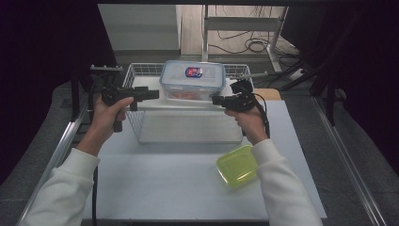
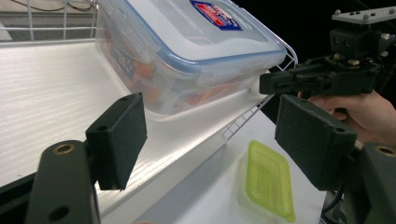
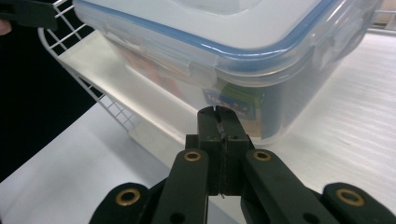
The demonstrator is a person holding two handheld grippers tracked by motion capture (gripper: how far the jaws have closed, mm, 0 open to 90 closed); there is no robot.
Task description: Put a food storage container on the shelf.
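A clear food container (image 1: 192,80) with a blue-rimmed lid and a red and blue label sits at the far end of a white wire basket (image 1: 133,75). Orange items show through its wall (image 2: 154,88). My left gripper (image 1: 154,94) is level at the container's left side and stands open (image 2: 215,135), with nothing between its pads. My right gripper (image 1: 214,100) is at the container's right side. Its jaws are shut together (image 3: 218,114) on nothing, and the tips sit just short of the container's wall (image 3: 243,70). Whether they touch it I cannot tell.
A yellow-green plastic tub (image 1: 237,165) lies on the white table sheet by the right forearm, also seen in the left gripper view (image 2: 271,182). The basket's near half has a bare white liner (image 1: 188,127). Metal rails (image 1: 63,141) border the table.
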